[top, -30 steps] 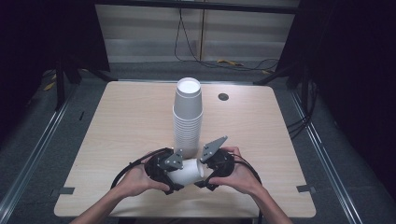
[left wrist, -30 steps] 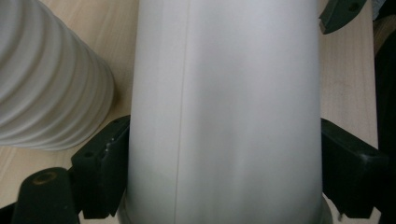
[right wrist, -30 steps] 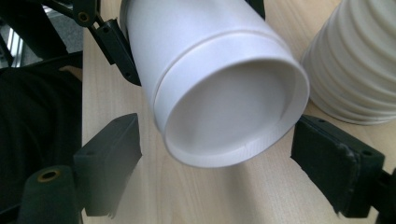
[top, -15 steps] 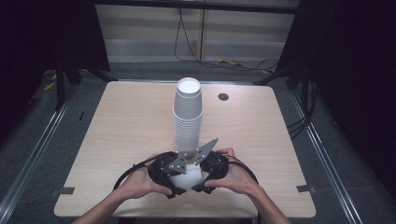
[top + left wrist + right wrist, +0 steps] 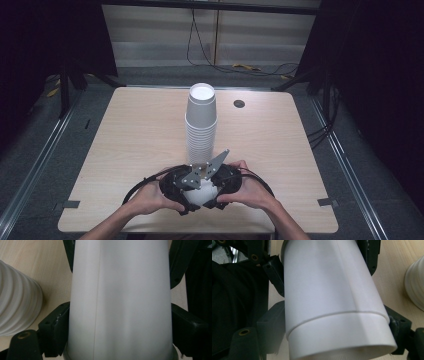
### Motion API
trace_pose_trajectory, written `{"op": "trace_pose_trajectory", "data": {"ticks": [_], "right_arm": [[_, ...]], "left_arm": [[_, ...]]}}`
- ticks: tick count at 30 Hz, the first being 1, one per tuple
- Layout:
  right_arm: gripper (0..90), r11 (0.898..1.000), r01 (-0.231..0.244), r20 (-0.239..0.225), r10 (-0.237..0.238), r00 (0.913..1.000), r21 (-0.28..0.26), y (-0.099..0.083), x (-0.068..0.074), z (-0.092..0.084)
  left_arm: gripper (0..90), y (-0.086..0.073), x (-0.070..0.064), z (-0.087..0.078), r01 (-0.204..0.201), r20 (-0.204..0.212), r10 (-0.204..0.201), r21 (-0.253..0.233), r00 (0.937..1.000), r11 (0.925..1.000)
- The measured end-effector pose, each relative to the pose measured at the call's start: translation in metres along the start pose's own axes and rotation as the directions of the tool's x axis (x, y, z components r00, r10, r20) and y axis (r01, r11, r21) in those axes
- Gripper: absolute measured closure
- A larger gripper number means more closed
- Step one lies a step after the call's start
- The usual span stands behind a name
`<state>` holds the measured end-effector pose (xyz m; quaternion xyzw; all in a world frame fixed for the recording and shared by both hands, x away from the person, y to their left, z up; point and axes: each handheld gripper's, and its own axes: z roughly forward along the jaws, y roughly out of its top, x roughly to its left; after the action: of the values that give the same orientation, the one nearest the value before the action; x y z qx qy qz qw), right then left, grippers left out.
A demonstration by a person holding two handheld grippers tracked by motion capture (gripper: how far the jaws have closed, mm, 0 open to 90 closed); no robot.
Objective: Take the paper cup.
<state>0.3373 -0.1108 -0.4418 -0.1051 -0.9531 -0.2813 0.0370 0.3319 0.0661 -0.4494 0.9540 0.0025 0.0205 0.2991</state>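
Writing: none readable on the cups | paper cup (image 5: 200, 196): smooth, white, tapered, side seam showing, lying sideways at the table's (image 5: 125, 145) near edge | left gripper (image 5: 186, 192) and right gripper (image 5: 214, 192): both clamping it, jaws facing | cup stack (image 5: 201, 127): ribbed, white, standing upright just behind.

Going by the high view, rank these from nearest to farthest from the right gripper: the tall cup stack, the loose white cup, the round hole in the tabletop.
1. Loose white cup: held at the right gripper, near the table's front edge, between both grippers.
2. Cup stack: standing just behind the grippers, mid-table.
3. Round hole: far side of the table, right of the stack's top.
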Motion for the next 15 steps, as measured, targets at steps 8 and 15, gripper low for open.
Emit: {"op": "trace_pose_trajectory", "data": {"ticks": [8,15], "right_arm": [[21.0,1.000,0.002,-0.012,-0.002,0.9999,-0.022,0.0000,0.0010,-0.0019],[21.2,1.000,-0.002,-0.020,0.001,0.9998,-0.022,-0.0001,0.0016,0.0006]], "left_arm": [[15.1,-0.0001,-0.0016,-0.0019,-0.032,-0.002,0.032,0.010,0.9995,0.9994],[15.1,-0.0012,-0.0035,0.0003,-0.040,-0.005,0.040,0.012,0.9992,0.9991]]}}
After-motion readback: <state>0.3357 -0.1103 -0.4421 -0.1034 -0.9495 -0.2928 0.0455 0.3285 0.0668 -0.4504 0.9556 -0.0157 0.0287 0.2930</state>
